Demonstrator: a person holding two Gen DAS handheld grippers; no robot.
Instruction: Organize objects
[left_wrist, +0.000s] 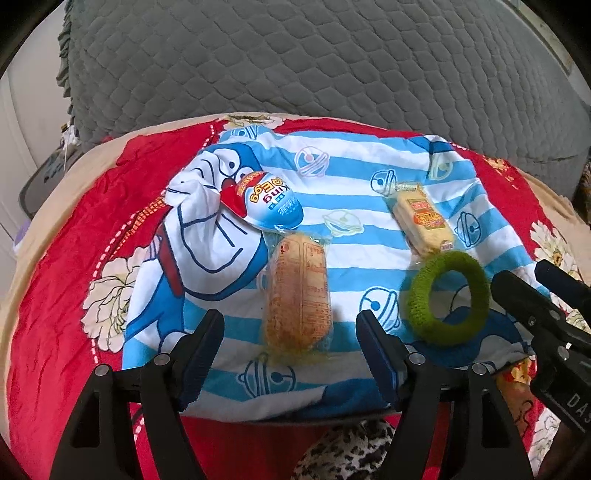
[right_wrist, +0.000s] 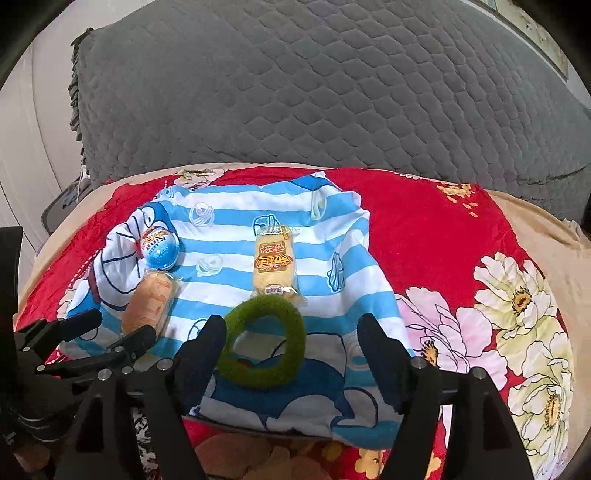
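A blue-and-white striped cartoon cloth (left_wrist: 351, 177) (right_wrist: 332, 306) is spread out with several items on it. My left gripper (left_wrist: 290, 332) is open above the near end of a wrapped orange bun (left_wrist: 299, 291) (right_wrist: 149, 299). A blue and red toy egg (left_wrist: 273, 203) (right_wrist: 160, 251) lies just beyond the bun. My right gripper (right_wrist: 291, 339) is open over a green knitted ring (right_wrist: 266, 306) (left_wrist: 419, 302), which lies flat on the cloth nearer its left finger. A yellow wrapped snack (right_wrist: 273, 266) (left_wrist: 424, 221) sits just past the ring. Each gripper shows at the edge of the other's view: the right gripper (left_wrist: 528, 277) and the left gripper (right_wrist: 112, 328).
The cloth lies on a red floral bedspread (right_wrist: 424, 229) (left_wrist: 74, 266). A big grey quilted cushion (left_wrist: 295, 55) (right_wrist: 332, 92) stands behind it. Leopard-print fabric (left_wrist: 351, 454) shows at the near edge.
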